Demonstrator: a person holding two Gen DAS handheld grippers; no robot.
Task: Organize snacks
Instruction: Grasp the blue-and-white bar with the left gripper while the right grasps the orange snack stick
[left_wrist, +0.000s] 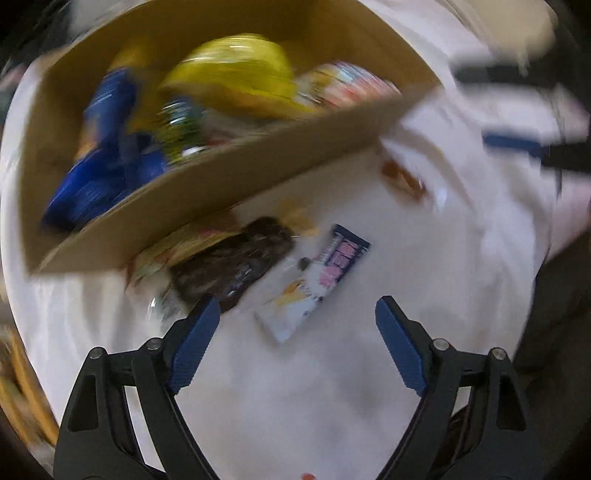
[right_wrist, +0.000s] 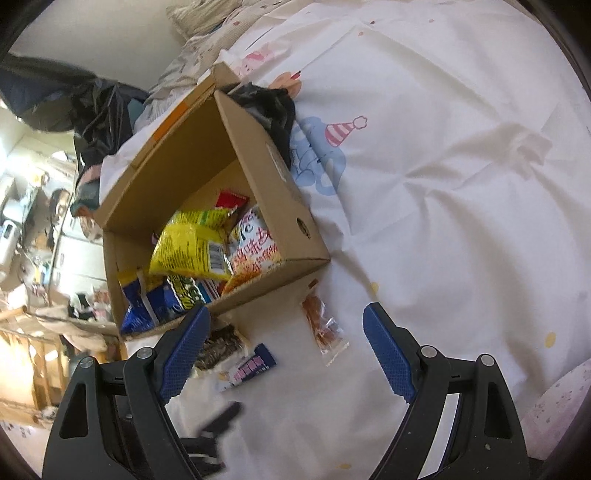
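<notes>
An open cardboard box (left_wrist: 207, 188) (right_wrist: 280, 192) stands on the white bed sheet (left_wrist: 369, 369). Inside it lie a yellow bag (left_wrist: 236, 77) (right_wrist: 192, 247), a blue bag (left_wrist: 99, 147) (right_wrist: 147, 302) and a white-and-orange packet (right_wrist: 255, 251). In front of the box lie a dark packet (left_wrist: 232, 258) (right_wrist: 218, 347), a white-and-blue packet (left_wrist: 317, 284) (right_wrist: 251, 365) and a clear packet of orange snacks (left_wrist: 402, 177) (right_wrist: 323, 325). My left gripper (left_wrist: 298, 301) is open just above the white-and-blue packet and holds nothing. My right gripper (right_wrist: 286, 309) is open and empty, higher above the loose packets.
Dark clothing (right_wrist: 269, 107) lies behind the box. The sheet with its cartoon print (right_wrist: 443, 184) stretches to the right. A pinkish pillow (right_wrist: 561, 398) sits at the lower right. A cluttered room (right_wrist: 37, 258) lies beyond the bed's left edge. A blurred dark shape (right_wrist: 221, 417) shows near the bottom.
</notes>
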